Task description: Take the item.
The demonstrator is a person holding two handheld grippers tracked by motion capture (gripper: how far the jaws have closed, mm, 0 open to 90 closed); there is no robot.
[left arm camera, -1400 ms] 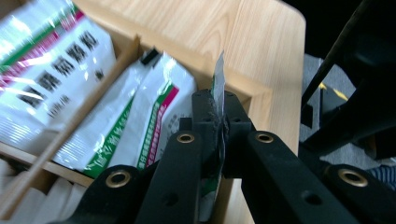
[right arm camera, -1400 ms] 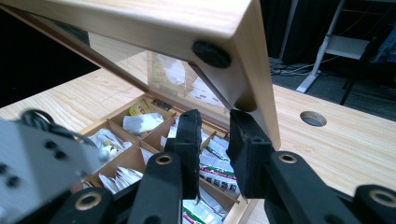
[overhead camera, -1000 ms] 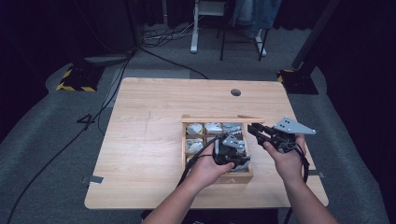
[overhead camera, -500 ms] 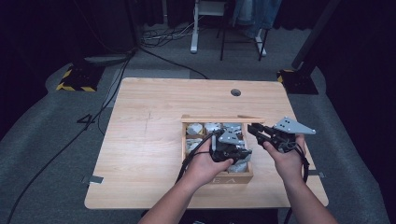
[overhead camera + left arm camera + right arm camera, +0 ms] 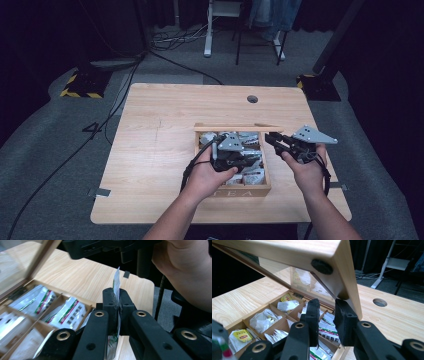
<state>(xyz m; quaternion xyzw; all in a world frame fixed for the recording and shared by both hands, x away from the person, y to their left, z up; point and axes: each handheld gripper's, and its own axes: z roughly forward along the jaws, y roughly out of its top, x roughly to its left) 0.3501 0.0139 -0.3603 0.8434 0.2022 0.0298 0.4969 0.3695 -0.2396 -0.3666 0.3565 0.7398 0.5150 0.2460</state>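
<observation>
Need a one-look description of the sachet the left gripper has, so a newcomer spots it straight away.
Start at the wooden tea box on the table's near right, its lid propped open. Just above its compartments the left gripper is shut on one thin foil sachet. It alone stands on edge, lifted clear, while the other sachets lie inside.

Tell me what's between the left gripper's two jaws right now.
A thin foil tea packet stands on edge, pinched between the jaws of the left gripper, above the wooden tea box. The left gripper view shows it best.
</observation>
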